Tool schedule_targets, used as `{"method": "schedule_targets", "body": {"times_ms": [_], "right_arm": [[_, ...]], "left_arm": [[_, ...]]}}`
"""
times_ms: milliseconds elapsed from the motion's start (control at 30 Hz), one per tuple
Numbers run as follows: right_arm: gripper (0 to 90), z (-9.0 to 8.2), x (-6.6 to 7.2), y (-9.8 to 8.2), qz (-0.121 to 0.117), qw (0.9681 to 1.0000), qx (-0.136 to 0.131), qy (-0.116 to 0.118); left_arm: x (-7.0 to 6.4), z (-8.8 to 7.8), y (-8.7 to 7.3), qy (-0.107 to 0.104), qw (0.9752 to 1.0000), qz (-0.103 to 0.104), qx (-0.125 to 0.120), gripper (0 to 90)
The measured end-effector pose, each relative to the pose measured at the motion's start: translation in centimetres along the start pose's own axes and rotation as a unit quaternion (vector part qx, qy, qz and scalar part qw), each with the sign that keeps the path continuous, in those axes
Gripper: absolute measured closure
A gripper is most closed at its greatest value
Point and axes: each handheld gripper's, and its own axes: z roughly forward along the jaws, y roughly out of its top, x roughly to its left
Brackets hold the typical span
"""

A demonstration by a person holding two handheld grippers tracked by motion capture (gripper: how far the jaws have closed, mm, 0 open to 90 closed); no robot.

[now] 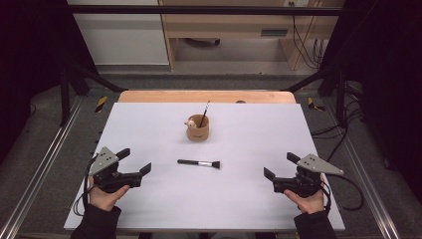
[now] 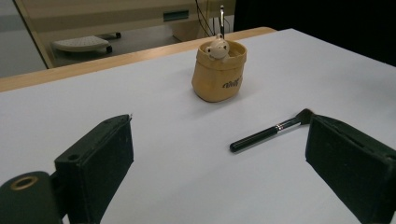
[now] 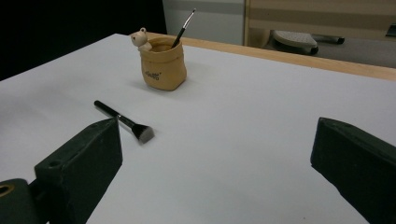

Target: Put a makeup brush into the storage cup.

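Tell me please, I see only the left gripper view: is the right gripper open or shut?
Observer: The right gripper is open, with nothing between its jaws.
Operator: My jaw hides the head of the makeup brush. Which way does it point?
Observer: In the high view the bristles point toward the right gripper's side and the handle toward the left gripper.
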Motion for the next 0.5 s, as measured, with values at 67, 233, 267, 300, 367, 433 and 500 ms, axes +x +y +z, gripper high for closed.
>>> {"method": "schedule_targets", "body": {"times_ms": [67,233,267,300,367,433,500], "right_arm": [[2.8,0.0,0.0,0.0,-0.001,1.0,0.001,-0.001],[2.8,0.0,-0.1,0.0,-0.002,1.0,-0.001,-0.002],[2.8,0.0,-0.1,0.0,-0.002,1.0,0.0,-0.002],[2.8,0.0,0.0,-0.1,0.0,1.0,0.001,-0.002],[2.8,0.1,0.0,-0.1,-0.003,1.0,0.002,-0.002],[2.8,0.2,0.0,-0.1,-0.005,1.0,0.003,-0.002],[2.8,0.1,0.0,-0.1,-0.004,1.0,0.003,-0.002]], "left_arm": [[0.0,0.4,0.3,-0.005,0.9999,0.007,0.01,6.9],[-0.2,1.5,0.8,-0.017,0.9991,0.026,0.029,7.0],[-0.2,1.7,1.0,-0.02,0.9989,0.028,0.031,7.1],[-0.2,1.9,1.1,-0.024,0.9987,0.028,0.034,7.2],[-0.4,2.3,1.5,-0.027,0.9984,0.032,0.039,7.2],[-0.5,2.8,1.8,-0.03,0.9978,0.039,0.044,7.3],[-0.7,3.2,2.1,-0.036,0.9971,0.043,0.051,7.3]]}}
